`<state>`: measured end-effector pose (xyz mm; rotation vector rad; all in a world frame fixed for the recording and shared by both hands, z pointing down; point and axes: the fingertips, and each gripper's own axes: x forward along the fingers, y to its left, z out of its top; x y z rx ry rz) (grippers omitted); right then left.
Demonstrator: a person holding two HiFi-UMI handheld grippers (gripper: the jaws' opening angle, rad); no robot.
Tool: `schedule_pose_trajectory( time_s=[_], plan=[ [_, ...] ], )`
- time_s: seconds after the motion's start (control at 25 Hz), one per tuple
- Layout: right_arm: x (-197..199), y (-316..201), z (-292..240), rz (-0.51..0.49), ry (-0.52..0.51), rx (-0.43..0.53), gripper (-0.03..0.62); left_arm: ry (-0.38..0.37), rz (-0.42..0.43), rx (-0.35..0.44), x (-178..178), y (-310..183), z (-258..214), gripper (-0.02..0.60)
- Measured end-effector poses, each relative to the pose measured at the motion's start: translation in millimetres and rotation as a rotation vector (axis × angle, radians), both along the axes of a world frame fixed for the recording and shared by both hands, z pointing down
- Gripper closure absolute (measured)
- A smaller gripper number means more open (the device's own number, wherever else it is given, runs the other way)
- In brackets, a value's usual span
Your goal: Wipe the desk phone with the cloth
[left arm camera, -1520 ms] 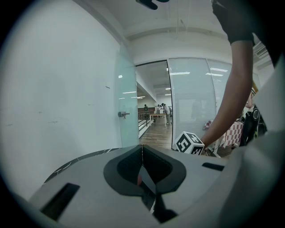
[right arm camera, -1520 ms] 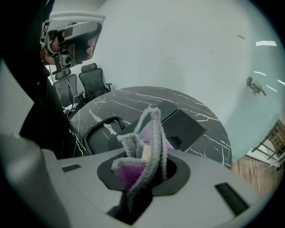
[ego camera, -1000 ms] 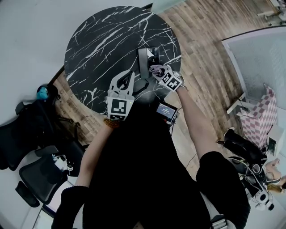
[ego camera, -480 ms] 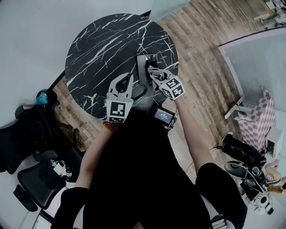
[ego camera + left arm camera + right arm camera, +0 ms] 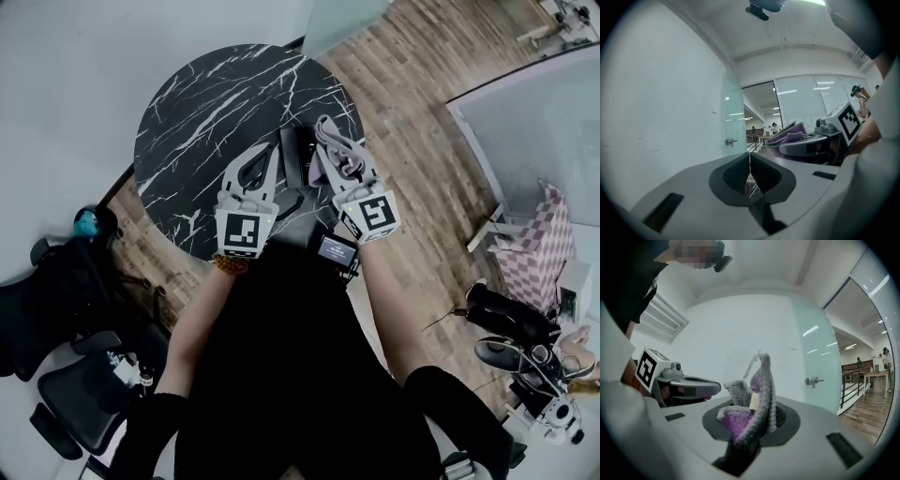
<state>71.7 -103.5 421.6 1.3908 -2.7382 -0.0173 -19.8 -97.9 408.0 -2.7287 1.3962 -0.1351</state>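
round black marble table (image 5: pixel 206 112), seen from above; the desk phone (image 5: pixel 302 150) stands by the tabletop's near right edge. left gripper (image 5: pixel 262 159) hangs over the near edge just left of the phone, its jaws pressed together with nothing between them. right gripper (image 5: pixel 328 131) lies above the phone, its jaws clamped on the grey and purple cloth (image 5: pixel 761 380), which bunches up out of the pads; whether the cloth touches the phone cannot be told. a small lit device (image 5: pixel 336 251), possibly off the tabletop, sits below the near edge.
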Motion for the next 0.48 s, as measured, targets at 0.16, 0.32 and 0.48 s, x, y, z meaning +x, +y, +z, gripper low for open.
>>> schedule_pose_trajectory(
  time_s=[0.16, 0.32, 0.48],
  plan=[
    [-3.8, 25.3, -27.1, 0.059, -0.024, 0.082, 0.495, 0.05, -0.004, 0.035, 0.0, 7.2, -24.1, 0.565],
    [-10.2, 42.9, -33.0, 0.09, -0.03, 0.11, 0.497, 0.072, -0.001, 0.025, 2.0, 20.0, -23.0, 0.566],
    [-19.1, 50.4, -31.2, 0.09, -0.025, 0.103, 0.5, 0.067, 0.019, 0.005, 2.7, 27.2, -14.6, 0.566]
  ],
)
